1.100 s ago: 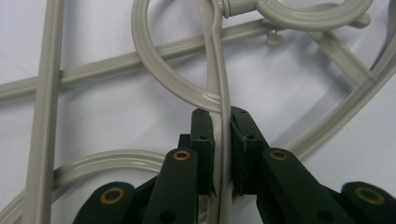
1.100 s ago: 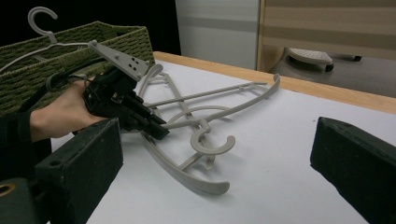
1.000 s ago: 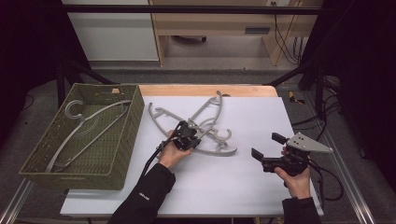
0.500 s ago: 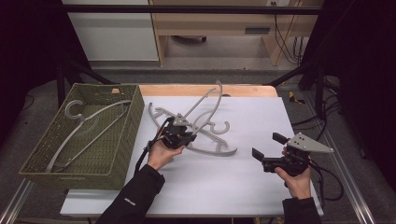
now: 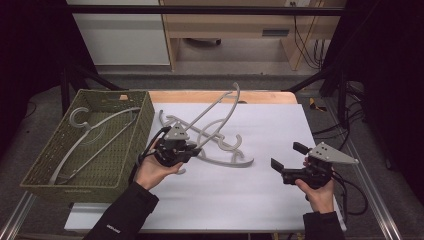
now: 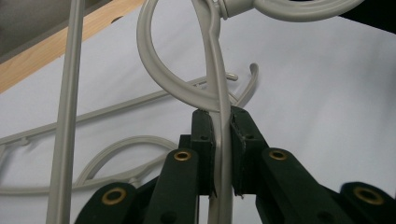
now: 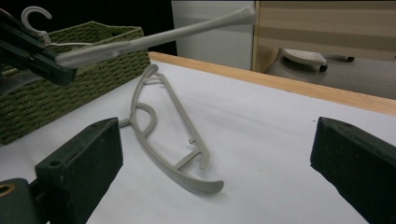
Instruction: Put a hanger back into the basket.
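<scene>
The left gripper [image 5: 176, 148] has its jaws squeezed tight on a grey hanger [image 5: 220, 107], near the middle of the white tabletop [image 5: 280, 120]. The hanger is lifted and tilted, one end pointing up toward the far edge. Right under it, a second grey hanger [image 5: 227, 150] lies flat on the tabletop, so the two cross each other. A green basket [image 5: 137, 130] sits at the left edge, just beside the left gripper, with one more hanger [image 5: 100, 130] inside. That makes three hangers and one basket. The right gripper [image 5: 286, 162] waits near the right edge, jaws wide apart, holding nothing. A second ago, the held hanger lay lower; it is now raised and nearer the basket.
</scene>
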